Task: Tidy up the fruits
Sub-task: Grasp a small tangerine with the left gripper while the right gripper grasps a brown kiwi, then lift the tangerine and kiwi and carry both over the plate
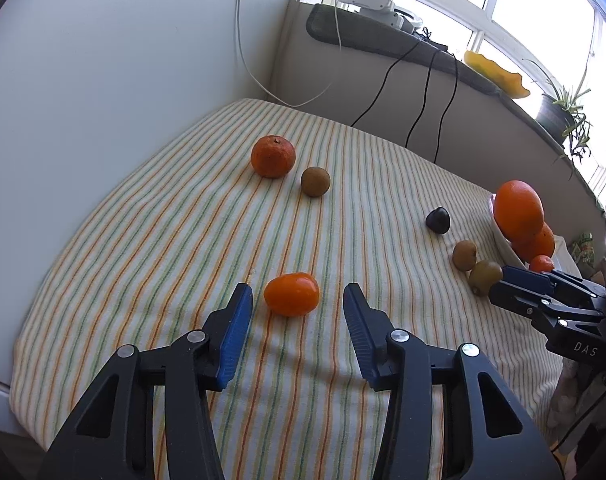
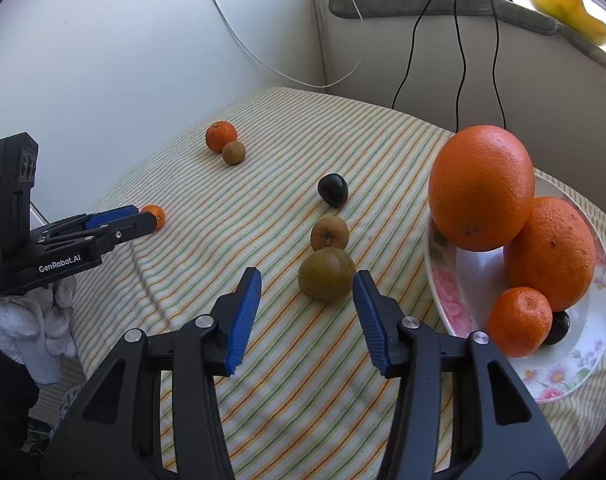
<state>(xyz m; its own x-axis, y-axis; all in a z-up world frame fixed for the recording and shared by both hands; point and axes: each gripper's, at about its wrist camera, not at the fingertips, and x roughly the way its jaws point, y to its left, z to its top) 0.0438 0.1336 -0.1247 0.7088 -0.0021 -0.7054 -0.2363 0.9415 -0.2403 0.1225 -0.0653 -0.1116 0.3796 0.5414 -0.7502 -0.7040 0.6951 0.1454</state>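
My left gripper (image 1: 297,294) is open, its blue pads on either side of a small oval orange fruit (image 1: 291,294) on the striped cloth, not touching it. My right gripper (image 2: 307,282) is open around a greenish-brown round fruit (image 2: 326,274) beside the floral plate (image 2: 563,376). The plate holds two large oranges (image 2: 481,188), a mandarin (image 2: 519,322) and a dark fruit (image 2: 559,326). A second brown fruit (image 2: 329,233), a dark plum (image 2: 333,189), a mandarin (image 2: 221,136) and a small brown fruit (image 2: 233,153) lie loose on the cloth.
The table with its striped cloth (image 1: 183,240) stands in a wall corner. Black cables (image 2: 459,60) hang down behind it from a sill with a power strip (image 1: 367,0), a yellow dish (image 1: 499,74) and a potted plant (image 1: 563,112). A white cloth bundle (image 2: 35,328) lies at the table's left edge.
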